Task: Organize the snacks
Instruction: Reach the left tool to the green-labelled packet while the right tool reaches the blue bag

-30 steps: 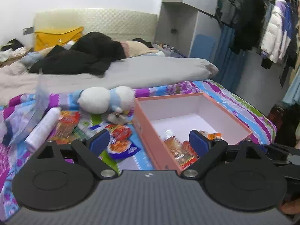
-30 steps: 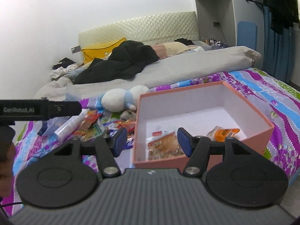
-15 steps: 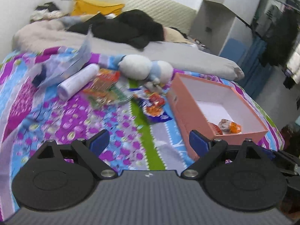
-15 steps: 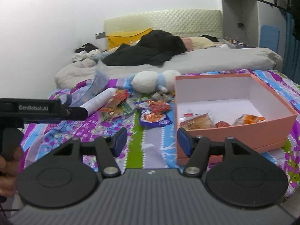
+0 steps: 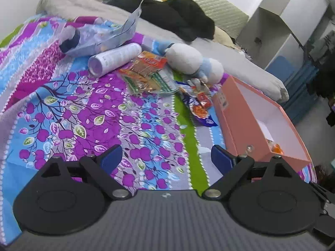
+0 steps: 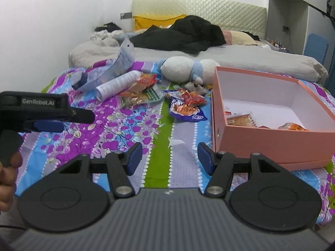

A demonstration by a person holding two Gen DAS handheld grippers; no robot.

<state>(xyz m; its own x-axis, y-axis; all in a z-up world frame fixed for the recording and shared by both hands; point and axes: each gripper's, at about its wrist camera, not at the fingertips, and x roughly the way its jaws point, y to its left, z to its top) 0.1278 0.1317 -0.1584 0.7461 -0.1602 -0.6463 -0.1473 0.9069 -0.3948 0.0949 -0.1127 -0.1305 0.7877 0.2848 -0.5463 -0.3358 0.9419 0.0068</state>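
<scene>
A few snacks (image 6: pixel 240 120) are already laid in the pink box (image 6: pixel 272 138); the other packets (image 6: pixel 186 106) are scattered on the blanket (image 6: pixel 125 129) just beside it. Both the left gripper (image 5: pixel 166 156) and the right gripper (image 6: pixel 169 156) are spread and empty. A packet is probably to be pinched next.

A white plush toy (image 6: pixel 184 71) lies far ahead of the claw; a white tube (image 6: pixel 117 85) ahead-left; black clothing (image 6: pixel 184 33) beyond, on the bed.

White wall (image 6: pixel 62 10), quilted headboard (image 6: pixel 230 10) — unmade bed (image 6: pixel 240 57)
</scene>
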